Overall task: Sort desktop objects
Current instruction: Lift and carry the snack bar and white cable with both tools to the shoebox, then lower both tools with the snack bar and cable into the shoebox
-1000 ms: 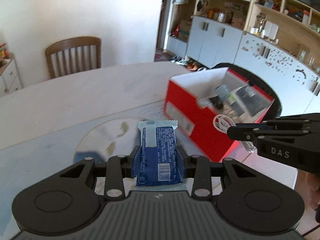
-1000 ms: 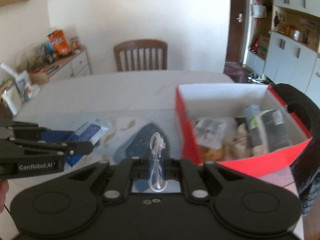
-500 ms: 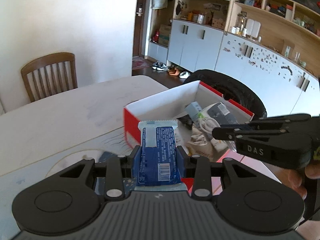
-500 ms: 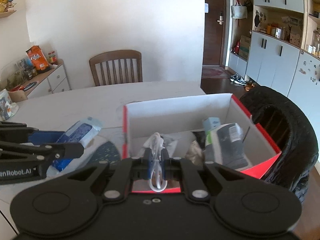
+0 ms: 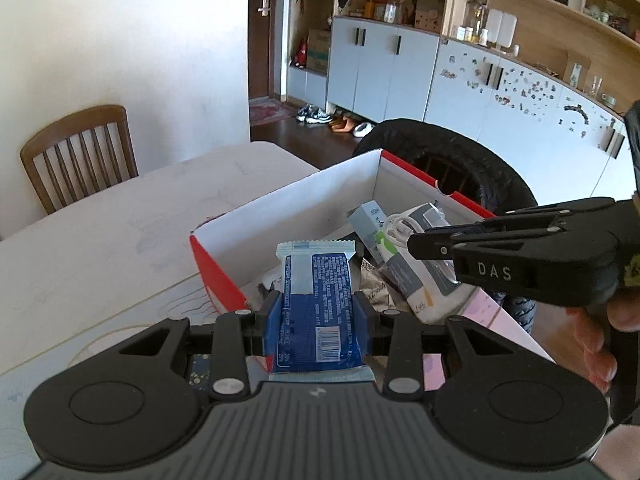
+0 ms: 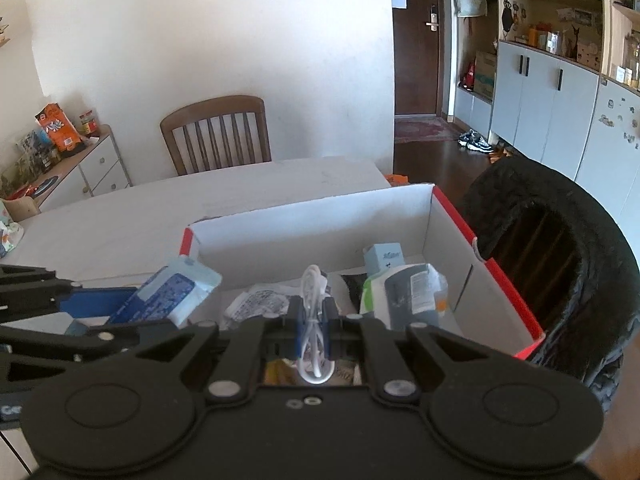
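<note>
My left gripper (image 5: 316, 312) is shut on a blue and white snack packet (image 5: 316, 304) and holds it over the near left corner of the red box (image 5: 212, 260). My right gripper (image 6: 314, 322) is shut on a coiled white cable (image 6: 314, 328) and holds it above the box's inside (image 6: 320, 216). The right gripper also shows from the side in the left wrist view (image 5: 416, 242), and the left gripper with its packet (image 6: 172, 296) shows in the right wrist view. The box holds a grey and white pouch (image 6: 412, 292), a small pale blue carton (image 6: 386, 258) and crumpled wrappers (image 6: 256, 304).
The box stands at the right end of a pale table (image 5: 100, 248). A black tyre (image 6: 560, 264) stands just beyond the box's right side. A wooden chair (image 6: 218, 136) is at the table's far edge. A sideboard (image 6: 80, 168) stands left.
Both grippers have moved right from over the table to above the red box, each keeping its load. The box now fills the middle of both views.
</note>
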